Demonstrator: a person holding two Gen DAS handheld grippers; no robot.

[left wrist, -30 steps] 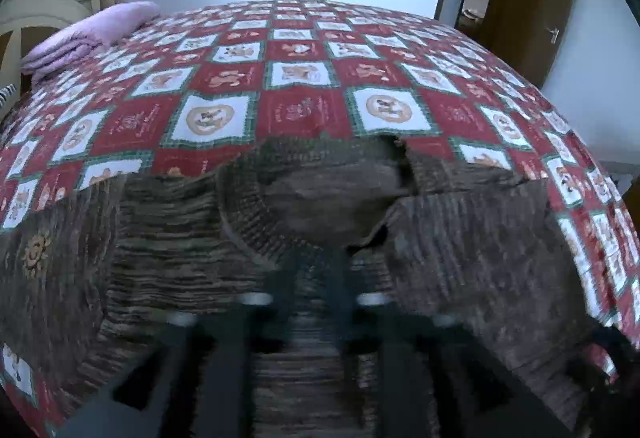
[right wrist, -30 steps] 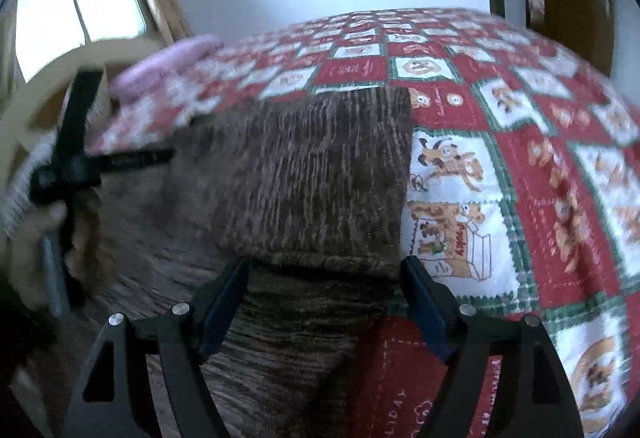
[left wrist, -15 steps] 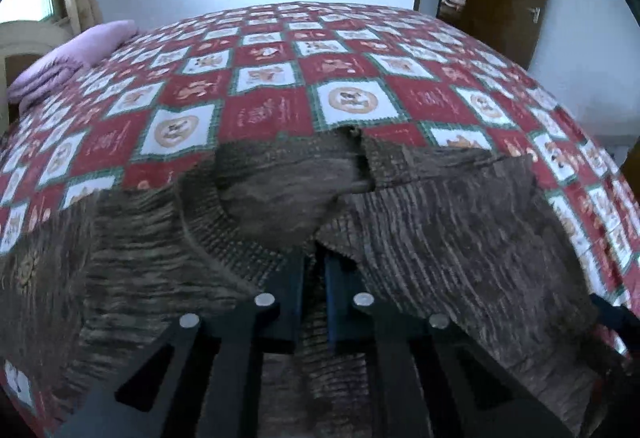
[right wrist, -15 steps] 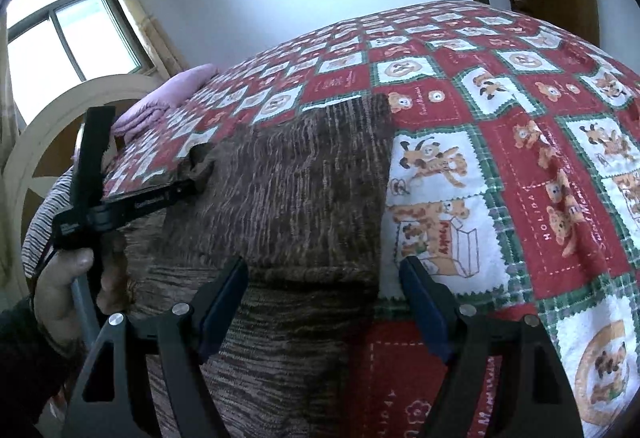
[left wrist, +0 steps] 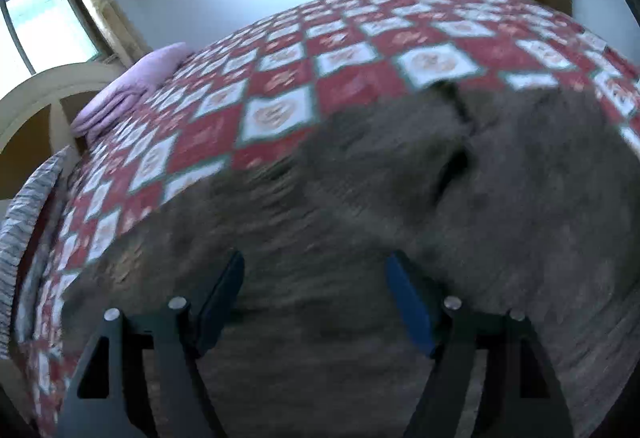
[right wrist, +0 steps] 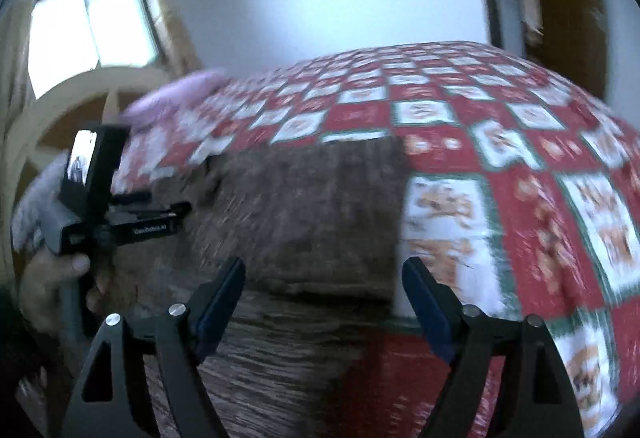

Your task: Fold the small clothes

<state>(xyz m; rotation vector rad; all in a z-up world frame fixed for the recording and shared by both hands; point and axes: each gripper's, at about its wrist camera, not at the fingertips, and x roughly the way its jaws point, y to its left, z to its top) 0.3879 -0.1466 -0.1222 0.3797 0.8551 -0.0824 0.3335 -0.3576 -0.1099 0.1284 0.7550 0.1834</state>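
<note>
Left claw (left wrist: 316,294): jaws opening, nothing pinched, hovering over the blurred body of the brown knit sweater (left wrist: 360,206), whose neck opening lies toward one o'clock from the claw. Right claw (right wrist: 324,302): spread wide, empty, straddling the folded-over sleeve panel (right wrist: 312,214), which runs away toward twelve o'clock with its near hem just beyond the tips; this claw appears nearer to that panel, the left one showing at nine o'clock in a hand (right wrist: 52,278). Sweater: flat on the red-and-white checked bedspread (right wrist: 520,174), long axis probably nine to three, neck toward twelve o'clock.
</note>
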